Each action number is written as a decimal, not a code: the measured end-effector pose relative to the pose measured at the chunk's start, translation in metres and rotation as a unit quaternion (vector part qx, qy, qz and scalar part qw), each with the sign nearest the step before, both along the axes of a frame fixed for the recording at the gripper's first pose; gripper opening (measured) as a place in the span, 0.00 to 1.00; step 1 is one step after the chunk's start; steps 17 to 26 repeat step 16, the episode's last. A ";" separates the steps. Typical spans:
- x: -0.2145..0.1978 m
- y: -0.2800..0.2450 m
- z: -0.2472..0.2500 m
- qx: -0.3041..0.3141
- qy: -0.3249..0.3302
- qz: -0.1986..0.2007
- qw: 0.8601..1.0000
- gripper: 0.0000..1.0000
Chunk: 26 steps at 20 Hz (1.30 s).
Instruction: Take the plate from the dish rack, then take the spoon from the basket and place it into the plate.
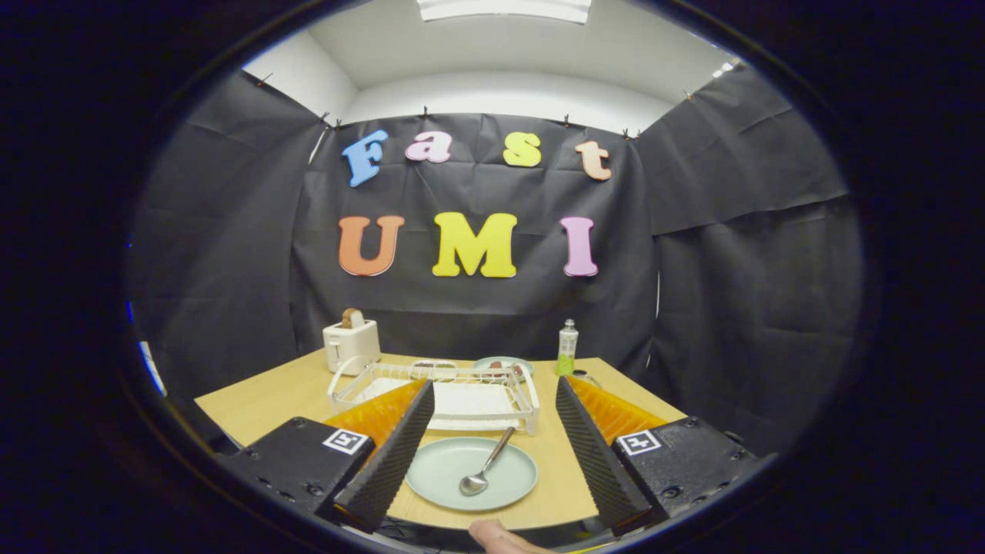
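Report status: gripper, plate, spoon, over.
Gripper open, holding nothing. Spoon lies in plate on table, between fingers. Dish rack beyond; nothing blocking.

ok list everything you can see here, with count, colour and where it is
plate: 1, pale green, on the table between the fingers
spoon: 1, silver, lying in the plate
dish rack: 1, white, just beyond the plate
toaster: 1, white, behind the rack, bread poking out
bottle: 1, clear with green, at the table's far side
far plate: 1, pale green, behind the rack, contents unclear
table: 1, light wood
gripper: 1, black and orange, open, holding nothing
fingertip: 1, below the gripper
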State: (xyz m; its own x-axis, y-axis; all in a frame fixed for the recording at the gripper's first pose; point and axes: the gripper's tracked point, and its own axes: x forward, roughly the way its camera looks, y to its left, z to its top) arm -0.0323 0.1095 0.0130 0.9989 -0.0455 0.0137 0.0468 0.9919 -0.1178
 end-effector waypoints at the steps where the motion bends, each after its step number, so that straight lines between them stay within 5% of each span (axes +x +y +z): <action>1: -0.002 0.000 0.002 0.004 -0.001 0.003 1.000 1.00; 26: -0.004 -0.014 0.009 -0.008 -0.024 -0.012 1.000 1.00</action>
